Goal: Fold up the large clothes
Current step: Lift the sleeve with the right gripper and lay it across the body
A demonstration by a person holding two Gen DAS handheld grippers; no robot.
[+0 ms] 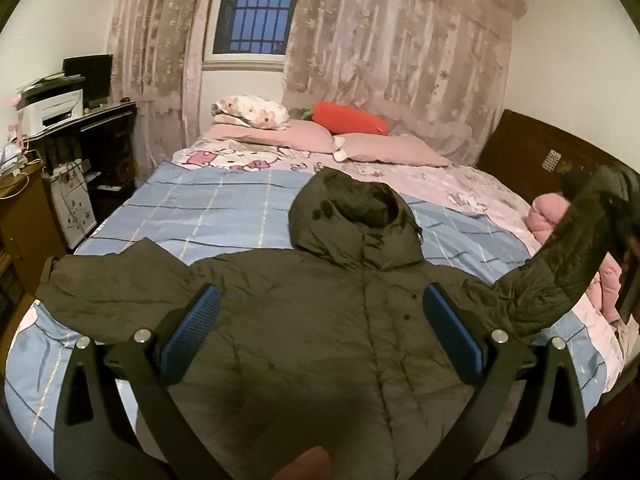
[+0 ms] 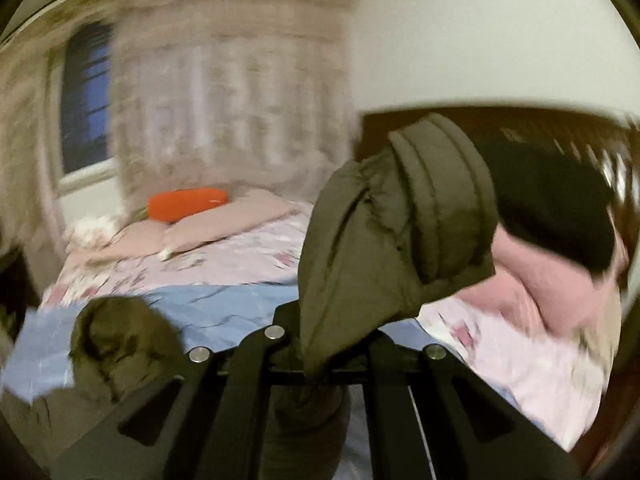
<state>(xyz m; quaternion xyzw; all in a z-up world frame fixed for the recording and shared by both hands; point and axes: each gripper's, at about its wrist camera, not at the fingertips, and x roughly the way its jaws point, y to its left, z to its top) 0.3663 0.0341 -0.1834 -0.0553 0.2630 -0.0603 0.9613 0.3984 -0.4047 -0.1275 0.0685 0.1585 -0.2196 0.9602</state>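
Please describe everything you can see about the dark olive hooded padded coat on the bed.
The dark olive hooded padded coat looks quilted and puffy, with dark snap buttons down its closed front. It lies front-up on the blue checked sheet, hood toward the pillows. One sleeve lies spread flat; the other sleeve is lifted, clamped in the right gripper. The left gripper hovers open above the chest.

No words, numbers or brand marks are showing clearly enough to read in either view. The pink sheet (image 1: 256,160) is carrying cartoon cat figures, but any lettering among them is coming out too small and soft to make out. A small patterned sticker (image 1: 551,159) is sitting on the headboard (image 1: 520,148), and its marks are staying illegible too, while the right wrist view is blurring everything beyond reading.
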